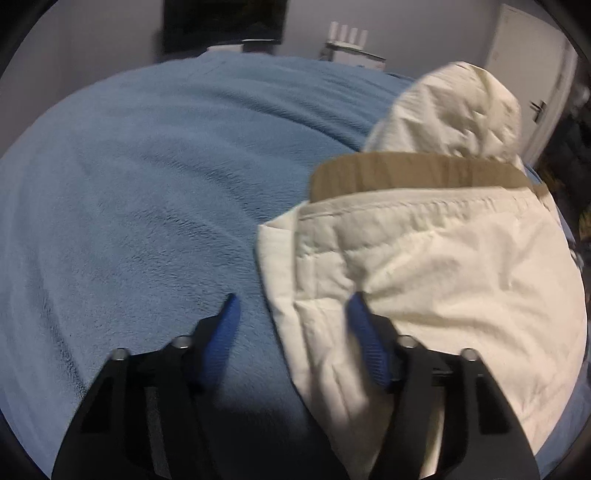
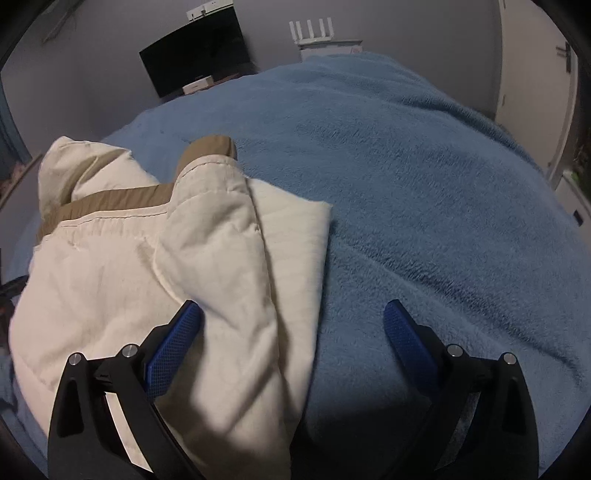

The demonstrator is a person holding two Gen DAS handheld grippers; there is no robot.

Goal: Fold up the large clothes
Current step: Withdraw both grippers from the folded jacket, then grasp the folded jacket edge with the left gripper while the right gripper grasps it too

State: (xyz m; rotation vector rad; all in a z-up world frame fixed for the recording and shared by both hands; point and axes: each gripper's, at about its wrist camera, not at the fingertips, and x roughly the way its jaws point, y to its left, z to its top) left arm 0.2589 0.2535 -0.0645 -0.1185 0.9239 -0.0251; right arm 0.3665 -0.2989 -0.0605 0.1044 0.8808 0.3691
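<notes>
A cream padded jacket (image 1: 443,266) with a tan lining band (image 1: 417,173) and a hood (image 1: 454,110) lies partly folded on a blue fleece blanket (image 1: 147,184). My left gripper (image 1: 291,302) is open, straddling the jacket's left edge just above it, holding nothing. In the right wrist view the jacket (image 2: 166,266) lies at the left, its tan lining (image 2: 122,203) showing. My right gripper (image 2: 291,314) is open over the jacket's right edge, its left finger (image 2: 177,339) above the fabric and its right finger (image 2: 410,339) over the blanket (image 2: 424,184).
The blanket covers a bed. Behind it stand a dark monitor (image 2: 199,62), a white router (image 2: 314,33) on a small stand, and a white door (image 2: 535,74) at the right. Grey walls lie beyond.
</notes>
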